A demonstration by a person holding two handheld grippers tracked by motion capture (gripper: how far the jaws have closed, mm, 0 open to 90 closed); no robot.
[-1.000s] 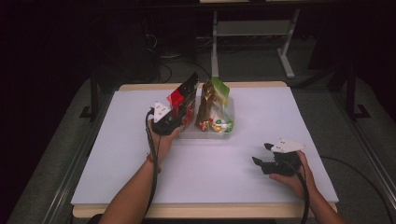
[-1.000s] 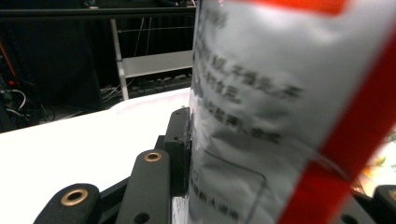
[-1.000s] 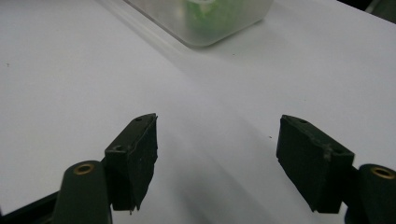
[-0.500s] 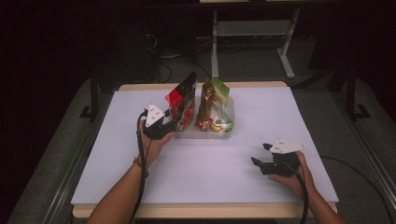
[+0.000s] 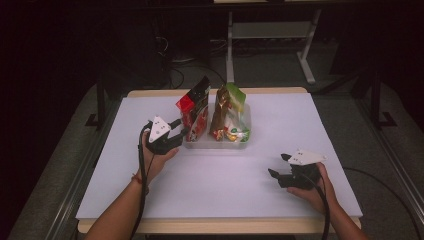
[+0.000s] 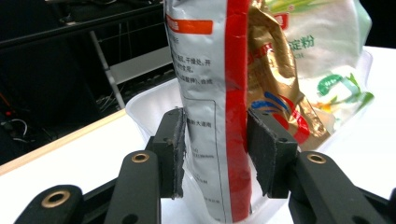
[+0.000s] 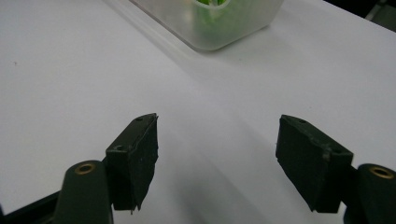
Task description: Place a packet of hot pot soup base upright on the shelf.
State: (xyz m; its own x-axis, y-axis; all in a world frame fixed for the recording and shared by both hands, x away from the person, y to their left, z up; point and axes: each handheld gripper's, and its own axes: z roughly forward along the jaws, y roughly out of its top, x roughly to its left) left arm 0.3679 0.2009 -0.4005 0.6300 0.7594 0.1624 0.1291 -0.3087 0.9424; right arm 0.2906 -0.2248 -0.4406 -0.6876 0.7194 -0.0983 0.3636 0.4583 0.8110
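Now the left claw (image 5: 181,131) is sitting at the 9 o'clock end of the clear tub (image 5: 243,135), which is standing just past the middle of the white surface (image 5: 225,190), toward 12 o'clock. Its jaws have just been opening. In the left gripper view the red-and-silver pouch (image 6: 210,93) is rising upright between the two pads. The pads are flanking its faces without pinching them, so I am reading the claw as narrowly parted and holding nothing.

The pouch is standing in the tub's 9 o'clock end and leaning a little toward 12. A gold pouch (image 5: 220,112) and a green pouch (image 5: 235,97) are packed in beside it toward 3 o'clock. All three are poking well above the rim.

The right claw (image 5: 278,165) is resting low on the surface at about 4 o'clock from the tub, well apart from it. Its jaws are standing wide, with only bare surface between them.

Judging the step: the red-and-silver pouch is looking placed, and the left hand is letting go of it. The tub is looking full, so the packing seems near its end.

The next move is probably calling for a straight pull back toward 7 o'clock, with the jaws kept spread. That way neither pad is dragging on the foil and tipping the pouch out over the rim. The pouch is tall, light and only loosely propped, so a snag is the likeliest trouble. The right claw is looking free to steady the tub if it slides.
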